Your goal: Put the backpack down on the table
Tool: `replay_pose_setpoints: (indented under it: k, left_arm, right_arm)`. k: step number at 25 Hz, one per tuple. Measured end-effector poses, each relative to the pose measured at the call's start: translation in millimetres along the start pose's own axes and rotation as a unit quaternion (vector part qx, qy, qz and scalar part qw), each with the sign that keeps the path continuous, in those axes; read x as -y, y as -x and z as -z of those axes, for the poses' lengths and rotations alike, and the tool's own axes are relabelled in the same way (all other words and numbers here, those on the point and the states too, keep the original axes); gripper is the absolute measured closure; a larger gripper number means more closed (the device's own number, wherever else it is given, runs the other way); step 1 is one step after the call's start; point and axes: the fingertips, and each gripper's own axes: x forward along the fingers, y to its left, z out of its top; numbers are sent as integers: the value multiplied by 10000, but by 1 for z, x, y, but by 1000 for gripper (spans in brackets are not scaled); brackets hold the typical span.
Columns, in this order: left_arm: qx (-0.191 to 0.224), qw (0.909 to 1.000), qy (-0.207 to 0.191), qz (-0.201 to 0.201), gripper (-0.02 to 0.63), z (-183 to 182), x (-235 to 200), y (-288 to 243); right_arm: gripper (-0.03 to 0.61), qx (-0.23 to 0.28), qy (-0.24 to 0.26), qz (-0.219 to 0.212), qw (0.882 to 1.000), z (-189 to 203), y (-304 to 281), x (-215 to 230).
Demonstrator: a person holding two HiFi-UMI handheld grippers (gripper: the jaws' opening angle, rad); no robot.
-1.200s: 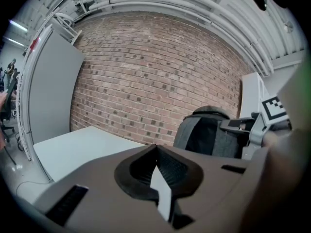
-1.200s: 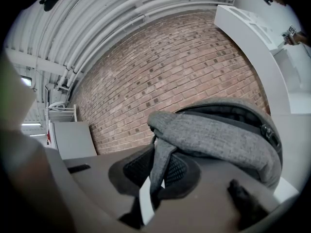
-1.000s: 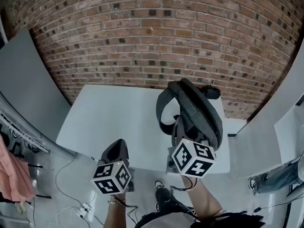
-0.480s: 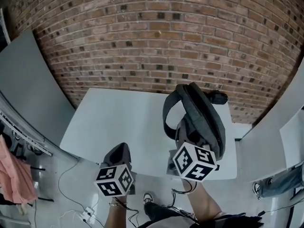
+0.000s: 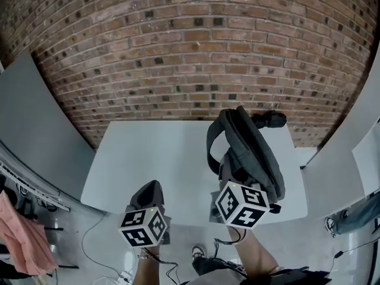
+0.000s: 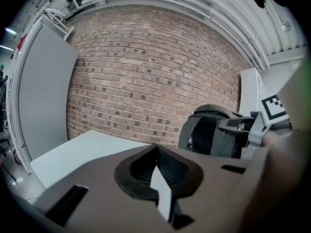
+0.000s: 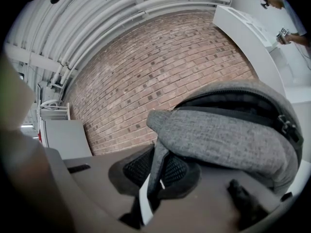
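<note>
A grey backpack (image 5: 252,156) hangs upright over the right part of the white table (image 5: 154,159), its shoulder straps looping to the left. My right gripper (image 7: 155,152) is shut on a grey strap (image 7: 158,166) at the top of the backpack (image 7: 228,135), and its marker cube (image 5: 240,204) shows at the table's near edge. Whether the backpack's bottom touches the table is hidden. My left gripper (image 6: 155,149) is shut with nothing in it, and in the head view it (image 5: 148,192) sits at the near edge, left of the backpack (image 6: 214,130).
A brick wall (image 5: 190,52) runs behind the table. Grey panels (image 5: 35,117) flank it left and right. A small black thing (image 5: 270,119) sits at the table's back right corner. Pink cloth (image 5: 24,242) and cables lie on the floor at left. A person (image 7: 286,8) stands far right.
Both grippers have moved forward toward the wall, and the backpack went along in the right one. The grip on the strap is unchanged.
</note>
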Motion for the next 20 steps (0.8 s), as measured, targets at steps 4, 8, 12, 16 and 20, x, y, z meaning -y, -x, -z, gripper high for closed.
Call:
replay_pose_setpoints:
  k: [4,8,12,16,20]
  left_arm:
    - [-27,9999,-58,82,603,-4,-12,-4]
    - [-133,9999,-66,88,603,-2,-26,-7]
    - [-206,9998,-29,-19,603,0,-48,-6]
    - [-249,9997,-18,-65,603,0,-64,-11]
    - [-221,9997,-60,8,603,-6,-70,-20]
  right_arm:
    - [531,-124,-119,-5,9999,17,-9,-15]
    - [531,-253,-218,-58,9994,31,-18,-32]
    - [531,-233,-181,-11,9996,39,-27,-45]
    - [531,-210,-199,84,9995,45,-37,-51]
    - [531,-187,-191,154,9995,47,-45,-55]
